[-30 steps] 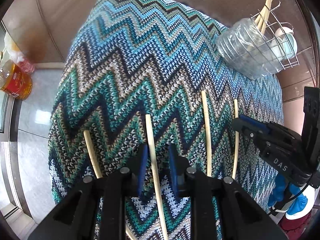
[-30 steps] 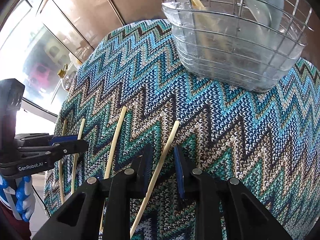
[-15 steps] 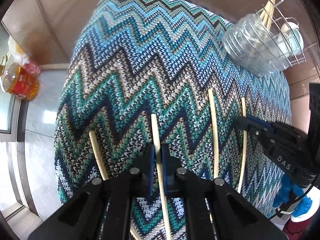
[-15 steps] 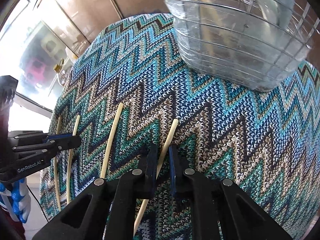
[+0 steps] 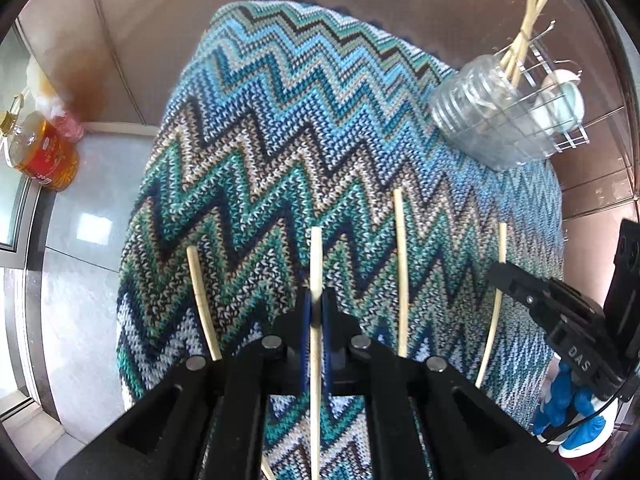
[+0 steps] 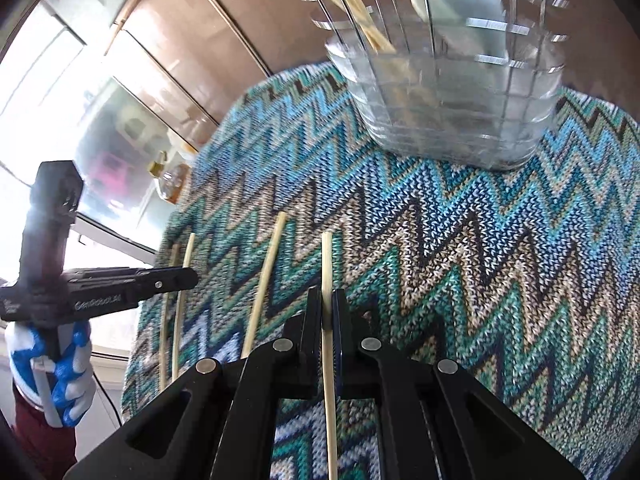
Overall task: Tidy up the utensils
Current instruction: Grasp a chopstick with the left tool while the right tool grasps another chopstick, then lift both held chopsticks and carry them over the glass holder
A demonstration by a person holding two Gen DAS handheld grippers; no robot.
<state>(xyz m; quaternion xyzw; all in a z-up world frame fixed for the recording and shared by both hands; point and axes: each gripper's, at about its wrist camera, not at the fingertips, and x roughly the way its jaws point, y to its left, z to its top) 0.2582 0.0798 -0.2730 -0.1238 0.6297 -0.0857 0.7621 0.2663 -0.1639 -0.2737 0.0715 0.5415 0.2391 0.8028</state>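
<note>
Pinching one chopstick each, left tongs (image 5: 316,312) and right tongs (image 6: 327,312); four chopsticks (image 5: 401,264) total.

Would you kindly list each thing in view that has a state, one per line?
Left gripper: shut on a pale bamboo chopstick.
Right gripper: shut on another pale bamboo chopstick.
Two loose bamboo chopsticks: lying flat on the zigzag knitted cloth.
Clear ribbed plastic cup: in the wire rack, holding upright chopsticks.
Amber oil bottle: upright, capped.
</note>
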